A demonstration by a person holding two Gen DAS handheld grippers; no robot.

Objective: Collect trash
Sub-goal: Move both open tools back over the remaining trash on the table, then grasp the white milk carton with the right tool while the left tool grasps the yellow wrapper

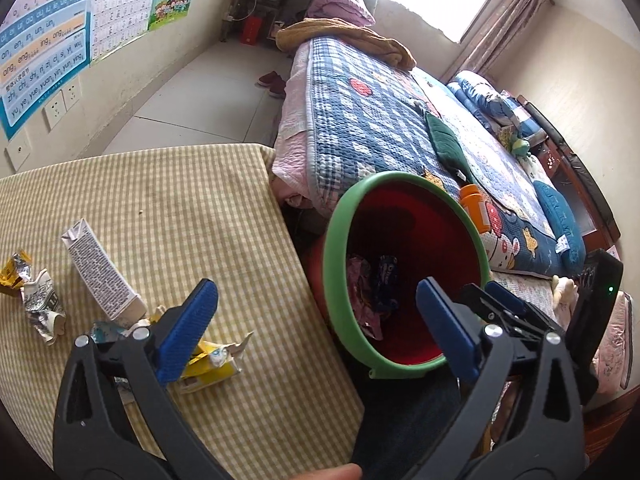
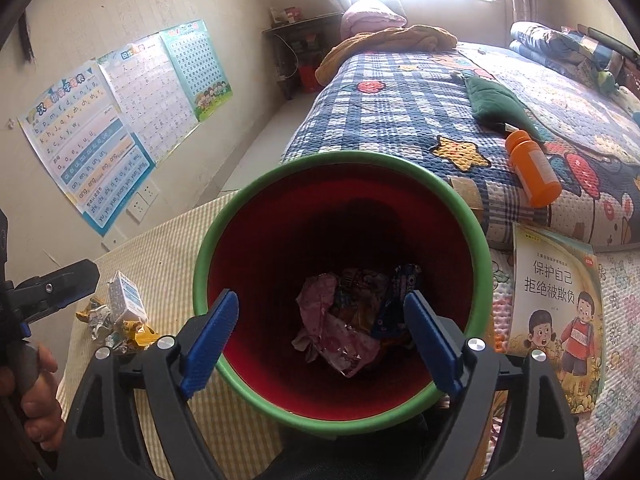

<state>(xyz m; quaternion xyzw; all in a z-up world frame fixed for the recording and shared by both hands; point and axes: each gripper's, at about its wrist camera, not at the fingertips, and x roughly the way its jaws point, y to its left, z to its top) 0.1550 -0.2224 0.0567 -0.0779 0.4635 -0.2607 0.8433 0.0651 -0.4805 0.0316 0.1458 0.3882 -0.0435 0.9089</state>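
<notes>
A red bin with a green rim (image 2: pixel 200 272) stands between the checked table and the bed, also seen with its rim (image 1: pixel 332 256) in the left wrist view. Pink and blue wrappers (image 2: pixel 332 336) lie at its bottom. My right gripper (image 2: pixel 320 332) hangs open over the bin's mouth, with nothing between its pads. My left gripper (image 1: pixel 316 320) is open too, empty, straddling the table edge and the bin's near rim. On the table lie a white carton (image 1: pixel 100 276), a crumpled silver wrapper (image 1: pixel 40 304), a yellow wrapper (image 1: pixel 14 276) and a squashed yellow carton (image 1: pixel 212 364).
The table (image 1: pixel 160 200) wears a yellow checked cloth. A bed (image 2: pixel 400 112) with a blue patchwork quilt runs behind the bin, carrying an orange bottle (image 2: pixel 532 172) and a picture book (image 2: pixel 556 312). A hand (image 2: pixel 36 384) shows at the left edge. Posters hang on the wall.
</notes>
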